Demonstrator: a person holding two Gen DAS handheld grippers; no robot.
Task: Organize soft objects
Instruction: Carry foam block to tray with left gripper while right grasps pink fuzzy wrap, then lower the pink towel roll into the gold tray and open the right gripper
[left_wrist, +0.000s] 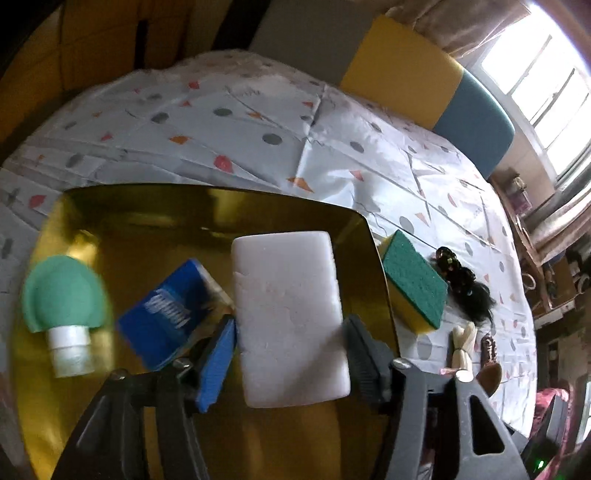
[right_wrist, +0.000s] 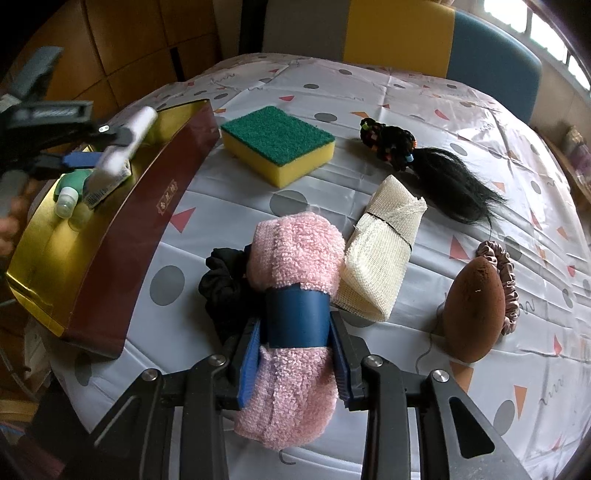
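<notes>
A white foam sponge (left_wrist: 288, 314) lies between the jaws of my left gripper (left_wrist: 291, 350) over the gold tray (left_wrist: 147, 221). The pads stand just off its sides, so that gripper is open. From the right wrist view the sponge (right_wrist: 125, 144) tilts above the maroon-walled tray (right_wrist: 129, 229), its low end near a blue box (left_wrist: 166, 314). A green bottle with a white cap (left_wrist: 62, 295) lies in the tray too. My right gripper (right_wrist: 295, 365) is shut on a rolled pink towel (right_wrist: 295, 251) with a blue band, on the tablecloth.
On the cloth lie a green-and-yellow scouring sponge (right_wrist: 277, 140), a black scrunchie (right_wrist: 221, 284), a cream mesh roll (right_wrist: 380, 251), a black hairpiece (right_wrist: 443, 173), a brown makeup sponge (right_wrist: 474, 314) and a pink scrunchie (right_wrist: 506, 280). A yellow-and-blue chair (right_wrist: 406, 33) stands behind the table.
</notes>
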